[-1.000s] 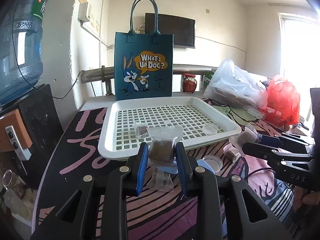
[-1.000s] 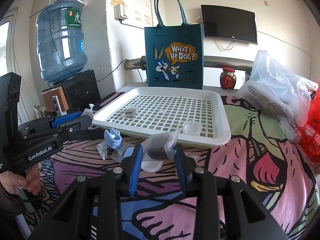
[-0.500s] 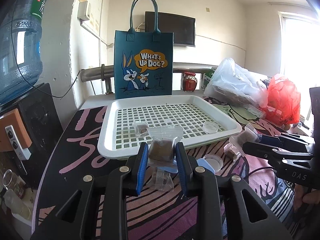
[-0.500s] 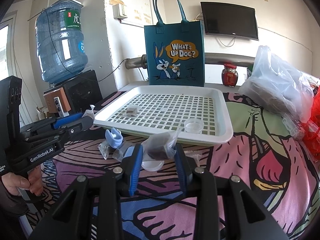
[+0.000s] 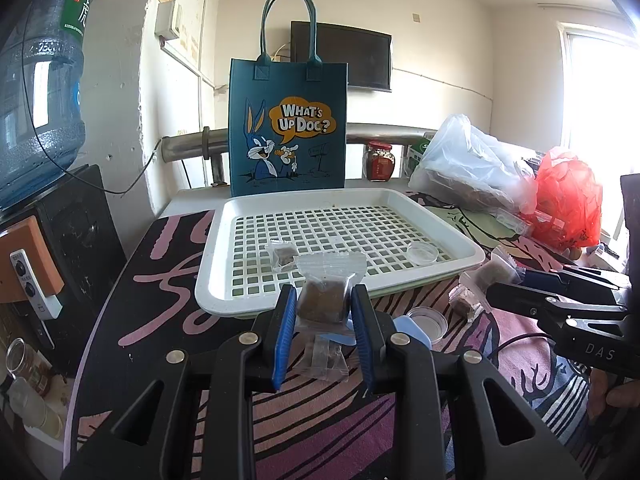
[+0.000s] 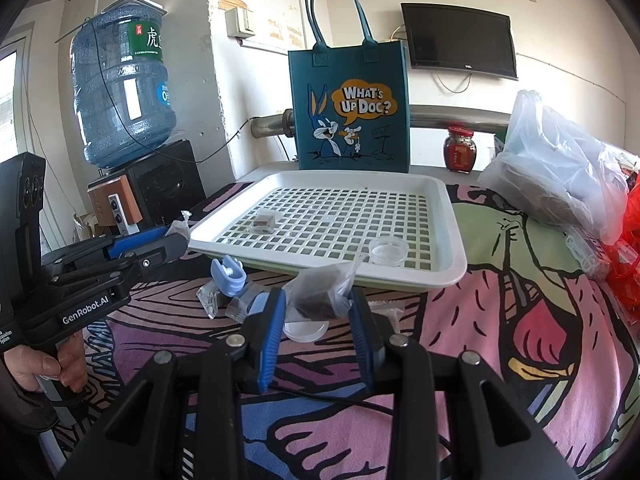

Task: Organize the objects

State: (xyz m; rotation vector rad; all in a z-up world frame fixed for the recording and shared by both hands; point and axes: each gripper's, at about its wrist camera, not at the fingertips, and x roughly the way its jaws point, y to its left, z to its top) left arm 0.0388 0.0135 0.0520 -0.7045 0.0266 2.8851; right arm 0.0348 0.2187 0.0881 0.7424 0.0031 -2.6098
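Observation:
In the left wrist view my left gripper (image 5: 323,308) is shut on a clear packet with a brown block (image 5: 322,300), held just before the near rim of the white slotted tray (image 5: 214,280). In the right wrist view my right gripper (image 6: 318,304) is shut on a second clear packet holding a darker brown block (image 6: 320,298), in front of the tray (image 6: 456,268). Inside the tray lie a small packet (image 5: 282,256) and a clear round dish (image 5: 422,253). Each gripper shows in the other's view: the right one (image 5: 508,276) at the right, the left one (image 6: 176,236) at the left.
On the patterned cloth before the tray lie loose packets (image 6: 212,300), a blue clip (image 6: 228,276), a clear dish lid (image 6: 306,330) and another packet (image 5: 464,300). A teal tote bag (image 5: 286,128) stands behind the tray. Plastic bags (image 5: 472,164) crowd the right; a water bottle (image 6: 120,92) stands left.

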